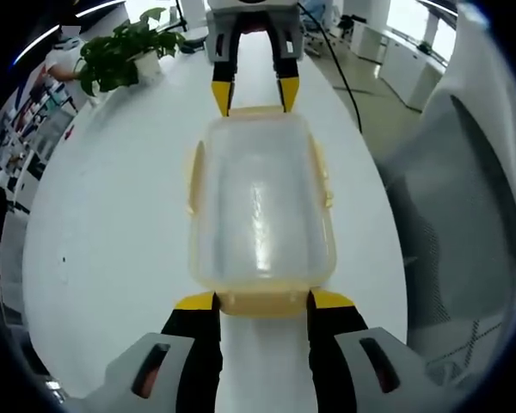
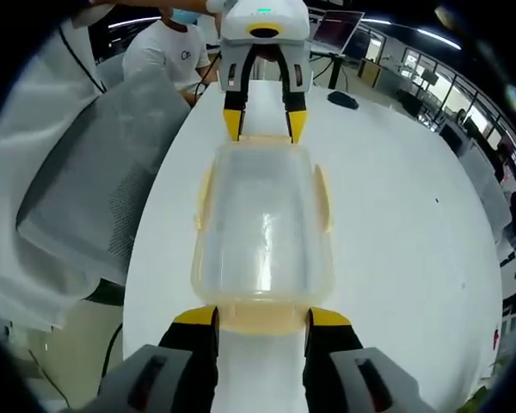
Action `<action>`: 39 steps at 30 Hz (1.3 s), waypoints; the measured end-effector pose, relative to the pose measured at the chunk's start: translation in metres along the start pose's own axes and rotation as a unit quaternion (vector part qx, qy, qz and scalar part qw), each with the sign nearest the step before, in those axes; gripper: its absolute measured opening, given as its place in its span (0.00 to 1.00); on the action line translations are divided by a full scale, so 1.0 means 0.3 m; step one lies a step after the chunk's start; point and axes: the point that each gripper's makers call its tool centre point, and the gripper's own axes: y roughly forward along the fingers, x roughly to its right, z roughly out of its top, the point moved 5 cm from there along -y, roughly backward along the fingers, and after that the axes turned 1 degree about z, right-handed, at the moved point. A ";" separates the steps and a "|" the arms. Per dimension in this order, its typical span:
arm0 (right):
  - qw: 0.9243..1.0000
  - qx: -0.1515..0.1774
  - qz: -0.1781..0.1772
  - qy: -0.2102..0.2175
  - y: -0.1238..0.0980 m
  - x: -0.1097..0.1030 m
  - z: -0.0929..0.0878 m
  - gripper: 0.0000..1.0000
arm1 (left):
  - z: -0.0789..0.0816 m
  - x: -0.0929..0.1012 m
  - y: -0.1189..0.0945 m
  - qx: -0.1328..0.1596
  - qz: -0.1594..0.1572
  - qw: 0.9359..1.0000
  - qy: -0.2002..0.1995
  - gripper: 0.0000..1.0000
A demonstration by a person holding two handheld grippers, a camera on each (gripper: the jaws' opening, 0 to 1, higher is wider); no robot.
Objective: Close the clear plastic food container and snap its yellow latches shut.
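Observation:
A clear plastic container [image 1: 262, 206] [image 2: 262, 228] lies lengthwise on the white table [image 1: 112, 224] with its lid on top. Yellow side latches [image 1: 192, 176] [image 2: 324, 200] flare outward. My left gripper [image 1: 263, 300] stands open, its yellow tips on either side of the near end latch [image 1: 262, 304]. At the far end, my right gripper [image 1: 254, 95] is open as well, straddling the other end latch [image 1: 256, 110]. In the right gripper view my right gripper [image 2: 262, 317] brackets its end latch [image 2: 262, 320], and my left gripper [image 2: 265, 122] faces it across the box.
A potted plant [image 1: 125, 52] stands at one end of the table. A grey mesh office chair [image 1: 464, 215] [image 2: 95, 189] sits close along one table edge. A person in white [image 2: 168, 47], a laptop [image 2: 337, 30] and a mouse [image 2: 342, 99] are at the other end.

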 end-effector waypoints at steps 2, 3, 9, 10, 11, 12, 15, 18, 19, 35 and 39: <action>1.000 0.000 0.002 0.003 0.002 0.000 0.001 0.37 | -0.002 0.000 -0.001 0.002 0.000 1.000 -0.002 0.37; 1.000 0.001 0.004 0.005 0.006 0.000 0.002 0.37 | -0.004 0.000 -0.001 0.000 0.000 1.000 0.000 0.37; 1.000 0.006 0.008 0.011 0.010 -0.002 0.002 0.37 | -0.011 0.001 0.002 0.003 -0.003 1.000 -0.003 0.37; 1.000 0.006 0.008 0.011 0.010 -0.003 0.002 0.37 | -0.011 0.002 0.003 0.002 -0.003 1.000 -0.001 0.37; 1.000 0.006 0.009 0.013 0.014 -0.005 0.000 0.37 | -0.011 0.003 0.003 0.001 -0.004 1.000 -0.001 0.37; 1.000 0.004 0.009 0.013 0.018 -0.006 -0.001 0.37 | -0.011 0.004 0.004 0.002 -0.004 1.000 0.001 0.37; 1.000 -0.005 0.007 0.000 0.028 -0.008 -0.001 0.37 | -0.012 0.004 0.008 0.000 -0.005 1.000 0.001 0.37; 1.000 -0.001 0.009 0.008 0.020 -0.006 -0.001 0.37 | -0.013 0.003 0.009 -0.001 -0.005 1.000 0.002 0.37; 1.000 -0.001 0.009 0.008 0.020 -0.006 -0.001 0.37 | -0.013 0.004 0.008 -0.001 -0.005 1.000 0.003 0.37; 1.000 -0.019 0.014 0.018 0.024 -0.014 -0.020 0.40 | -0.034 0.023 0.015 -0.001 -0.012 0.999 -0.035 0.47; 0.999 -0.013 0.014 0.034 0.012 -0.011 -0.020 0.42 | -0.047 0.021 0.010 -0.002 -0.012 0.999 -0.039 0.49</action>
